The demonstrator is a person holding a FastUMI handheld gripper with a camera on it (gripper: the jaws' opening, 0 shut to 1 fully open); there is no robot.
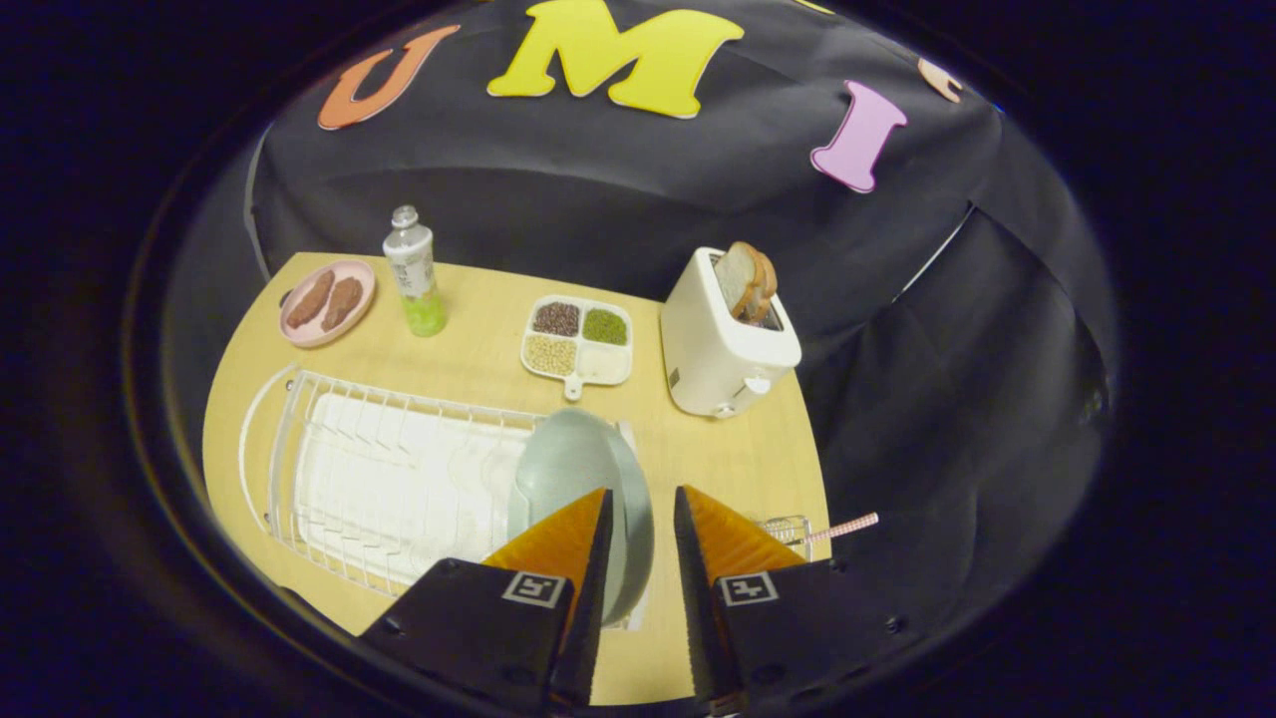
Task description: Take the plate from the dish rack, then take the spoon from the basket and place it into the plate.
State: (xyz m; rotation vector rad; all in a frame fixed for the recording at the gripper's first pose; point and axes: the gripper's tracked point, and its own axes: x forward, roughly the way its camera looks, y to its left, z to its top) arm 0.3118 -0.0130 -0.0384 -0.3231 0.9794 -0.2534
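Plate (573,464) upright in rack (379,479), jaws apart.

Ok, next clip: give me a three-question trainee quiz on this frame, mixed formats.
1. True or false: the plate stands on edge in the dish rack.
2. Multiple choice: what sticks out of the toaster? A) a spoon B) bread slices C) a bottle
3. Fill in: the gripper is ___, with the plate's rim in the gap between its fingers.

Key
1. True. It stands at the rack's end nearest the fingers.
2. B
3. Open. The fingers sit apart and neither visibly presses on the plate.
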